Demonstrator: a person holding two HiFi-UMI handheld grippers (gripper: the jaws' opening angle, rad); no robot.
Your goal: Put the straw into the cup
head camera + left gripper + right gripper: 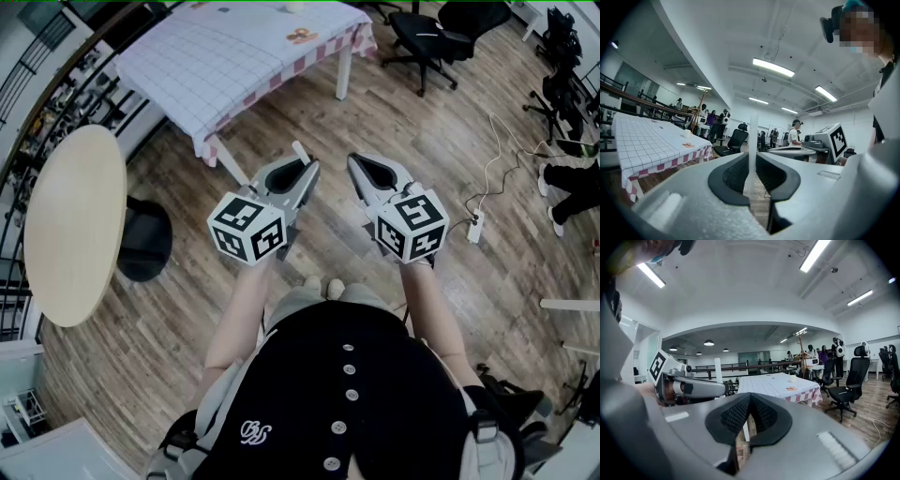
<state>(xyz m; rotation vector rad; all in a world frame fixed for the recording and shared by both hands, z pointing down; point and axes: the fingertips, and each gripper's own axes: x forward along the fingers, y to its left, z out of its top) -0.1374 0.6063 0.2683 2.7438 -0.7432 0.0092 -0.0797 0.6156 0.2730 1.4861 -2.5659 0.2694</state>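
I stand on a wood floor with both grippers held in front of my body. My left gripper [302, 172] is shut on a white straw [299, 150], whose end sticks out past the jaw tips. In the left gripper view the straw [753, 140] stands upright between the closed jaws of the left gripper [751, 161]. My right gripper [358, 167] is shut with nothing in it, as the right gripper view [749, 398] confirms. That view also shows the left gripper [689, 387] with the straw [718, 370]. A small white cup [686, 133] [792, 378] stands on the far checked table [225, 66].
The checked table with a red-and-white edge [656, 145] is ahead and to the left. A round beige table [75, 225] is at my left. Black office chairs [431, 37] stand at the right, and a power strip with a cable [476, 225] lies on the floor. People stand in the background.
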